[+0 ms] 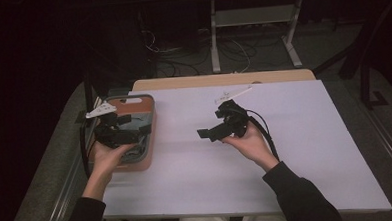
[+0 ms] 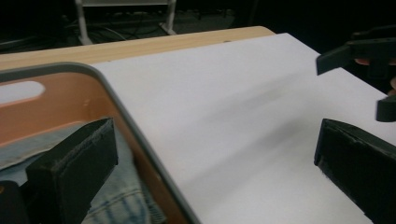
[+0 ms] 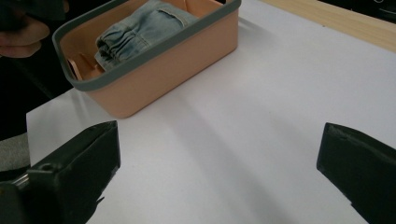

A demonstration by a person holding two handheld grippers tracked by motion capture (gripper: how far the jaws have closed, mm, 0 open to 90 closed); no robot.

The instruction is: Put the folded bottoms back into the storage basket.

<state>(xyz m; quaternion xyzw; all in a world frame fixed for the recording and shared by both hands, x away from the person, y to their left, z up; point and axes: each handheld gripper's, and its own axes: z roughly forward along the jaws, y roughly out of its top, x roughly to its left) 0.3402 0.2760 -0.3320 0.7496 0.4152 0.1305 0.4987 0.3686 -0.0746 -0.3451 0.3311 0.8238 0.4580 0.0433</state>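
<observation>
White table (image 1: 286,151): both tongs held palm-up, agape

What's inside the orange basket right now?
Folded denim lies inside the basket, covering most of its floor. Whatever sits beneath the denim is hidden. One of the left gripper's fingers hangs over it.

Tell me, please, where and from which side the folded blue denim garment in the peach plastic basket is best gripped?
Grip the bunched, gathered edge of the folded blue denim garment, coming down from above. The peach plastic basket walls it in on every side, so only the open top gives access, and that ridged edge probably offers more to pinch than the flat panel. The left gripper, open with one jaw already inside the basket, is nearest.
</observation>
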